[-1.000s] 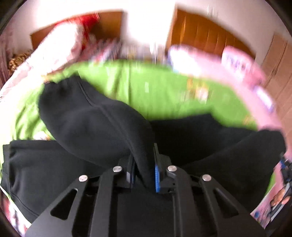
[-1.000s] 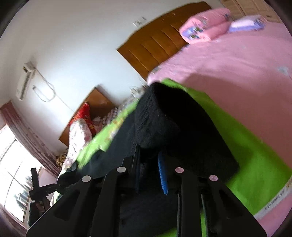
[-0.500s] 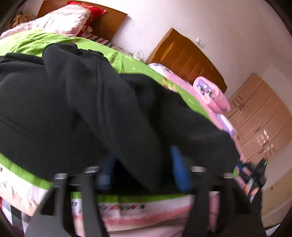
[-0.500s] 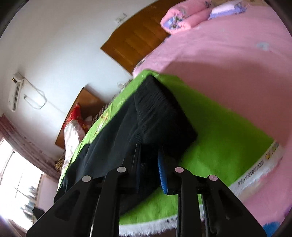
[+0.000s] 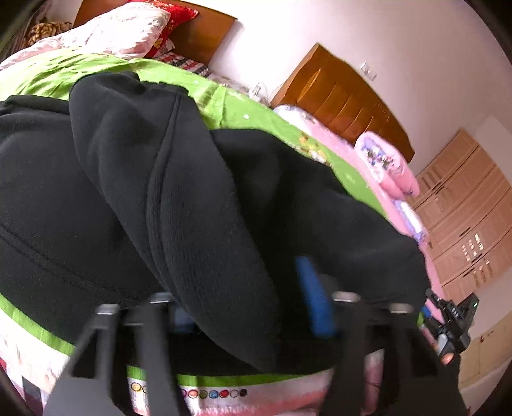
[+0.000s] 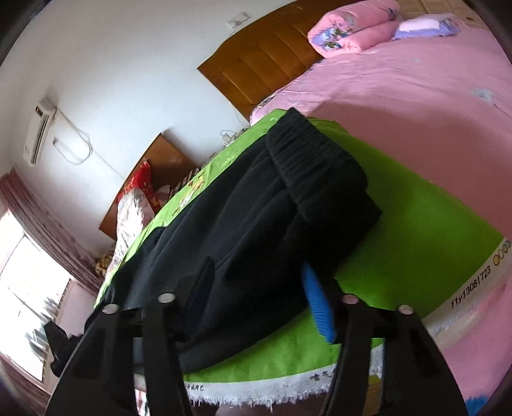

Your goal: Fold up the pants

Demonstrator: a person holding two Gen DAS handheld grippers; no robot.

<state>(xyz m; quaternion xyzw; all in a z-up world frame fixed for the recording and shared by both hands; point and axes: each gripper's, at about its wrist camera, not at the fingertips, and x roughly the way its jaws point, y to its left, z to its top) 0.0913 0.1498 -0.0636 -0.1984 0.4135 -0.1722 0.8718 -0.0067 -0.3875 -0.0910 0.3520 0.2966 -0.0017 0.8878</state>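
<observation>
A: Where are the pants?

B: The black pants (image 5: 179, 204) lie across the green blanket (image 6: 425, 224) on the bed, folded over on themselves. From my right side I see the ribbed waistband (image 6: 307, 160) lying on top of the fold, at the end near the pink sheet (image 6: 416, 92).

A: And your fingers?

B: My left gripper (image 5: 252, 316) has its fingers apart, with a fold of the pants draped between them. The blue pad (image 5: 315, 297) on one finger shows clear of the cloth. My right gripper (image 6: 259, 294) is also spread wide, with black cloth lying between its fingers, loose rather than pinched.

A: What's behind?

B: A wooden headboard (image 5: 342, 99) and a rolled pink quilt (image 6: 348, 25).
</observation>
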